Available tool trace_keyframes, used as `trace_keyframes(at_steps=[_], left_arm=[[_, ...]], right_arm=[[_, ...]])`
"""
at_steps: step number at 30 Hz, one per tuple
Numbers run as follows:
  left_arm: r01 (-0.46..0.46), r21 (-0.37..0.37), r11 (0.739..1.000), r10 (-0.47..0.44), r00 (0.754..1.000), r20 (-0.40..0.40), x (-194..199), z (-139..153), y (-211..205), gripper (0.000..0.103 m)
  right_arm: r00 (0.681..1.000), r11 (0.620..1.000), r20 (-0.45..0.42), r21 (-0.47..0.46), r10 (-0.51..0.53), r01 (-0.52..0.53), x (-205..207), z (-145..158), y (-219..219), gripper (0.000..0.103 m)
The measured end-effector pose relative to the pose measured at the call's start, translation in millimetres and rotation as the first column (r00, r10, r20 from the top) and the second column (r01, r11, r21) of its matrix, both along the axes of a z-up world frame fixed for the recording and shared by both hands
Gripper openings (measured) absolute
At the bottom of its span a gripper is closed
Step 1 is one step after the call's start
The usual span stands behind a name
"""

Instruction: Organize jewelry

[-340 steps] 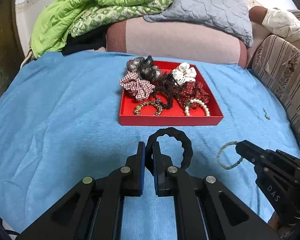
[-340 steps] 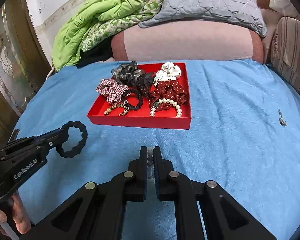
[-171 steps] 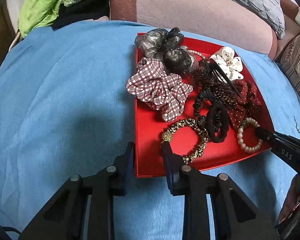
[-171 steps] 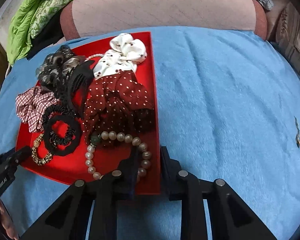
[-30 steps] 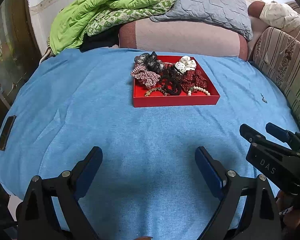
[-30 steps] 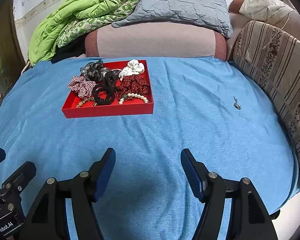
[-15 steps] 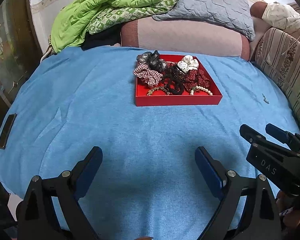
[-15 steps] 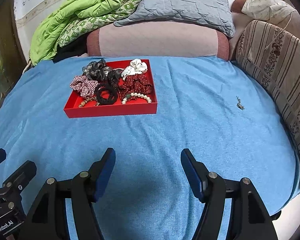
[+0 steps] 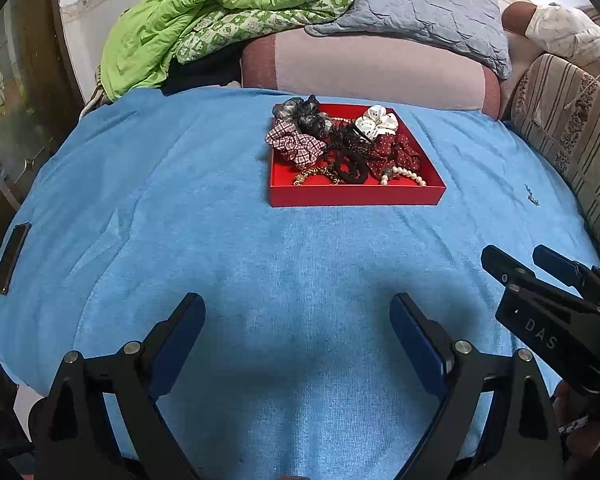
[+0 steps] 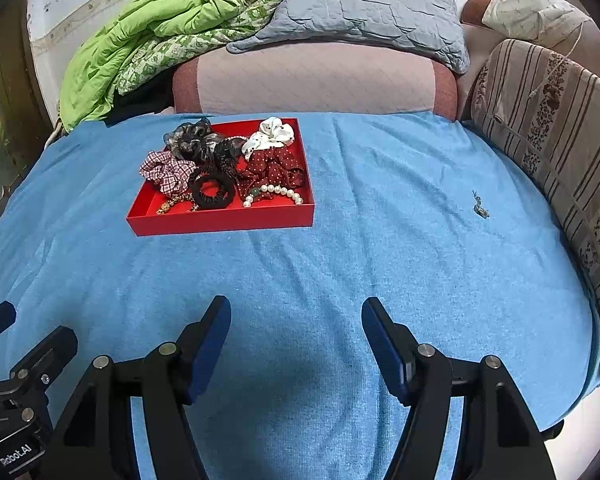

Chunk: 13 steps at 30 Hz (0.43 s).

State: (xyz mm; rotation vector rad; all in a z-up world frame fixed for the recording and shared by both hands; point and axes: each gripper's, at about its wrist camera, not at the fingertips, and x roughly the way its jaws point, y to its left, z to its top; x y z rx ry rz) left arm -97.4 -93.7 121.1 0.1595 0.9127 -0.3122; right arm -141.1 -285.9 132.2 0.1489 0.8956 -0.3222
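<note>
On a bed spread with a blue blanket (image 10: 380,240), a red tray (image 10: 220,218) holds scrunchies, a black hair tie (image 10: 212,192) and a pearl bracelet (image 10: 274,192); the left gripper (image 9: 298,320) and right gripper (image 10: 296,322) hover well short of it, jaws wide and empty; a green quilt (image 9: 196,12), grey pillow (image 10: 364,8) and striped cushion (image 10: 548,120) line the far edges
</note>
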Motion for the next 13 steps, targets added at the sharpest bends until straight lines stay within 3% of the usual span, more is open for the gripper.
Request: trace_keyframes(at_steps=[13], left_arm=[[0.004,-0.001,1.000,-0.004,1.000,0.016,-2.9,2.8,1.6,0.093]], right_arm=[[1.000,1.000,-0.010,0.013,0.010,-0.010,-1.4,-1.5,2.0,0.072]])
